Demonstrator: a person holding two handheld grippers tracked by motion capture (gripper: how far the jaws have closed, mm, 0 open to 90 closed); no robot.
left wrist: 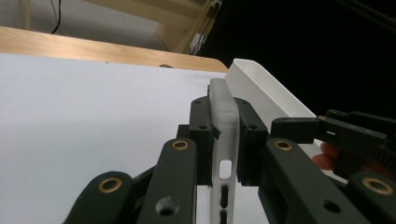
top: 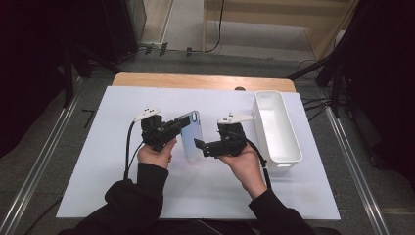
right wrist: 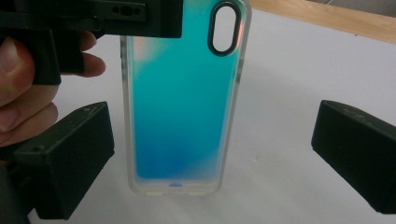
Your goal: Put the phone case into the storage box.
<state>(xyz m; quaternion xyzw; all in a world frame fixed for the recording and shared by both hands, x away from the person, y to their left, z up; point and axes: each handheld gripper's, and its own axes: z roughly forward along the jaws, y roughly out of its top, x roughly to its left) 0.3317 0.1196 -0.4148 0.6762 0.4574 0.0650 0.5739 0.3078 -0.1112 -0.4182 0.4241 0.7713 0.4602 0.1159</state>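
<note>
The table (top: 147,196), covered by a white sheet, carried a white bin (top: 276,127) at its right side; nothing could be made out inside the bin. The case (top: 191,134), a blue-tinted phone cover with a clear rim, was held over the middle of the sheet, to the left of the bin. The left gripper (top: 180,126) was clamped on the case: the left gripper view showed both pads pressed against the case's opposite faces near one long edge. The right gripper (right wrist: 212,163) stood wide apart and empty, its pads flanking the lower half of the case without contact. The step in hand was judged to be a handover or a two-gripper hold, with the bin as the probable destination. The next move would call for the right gripper to advance, centre on the case and close across its width before the left lets go. Whether the lower end of the case rested on the sheet could not be told. The left gripper hid the upper left corner of the case in the right gripper view.
</note>
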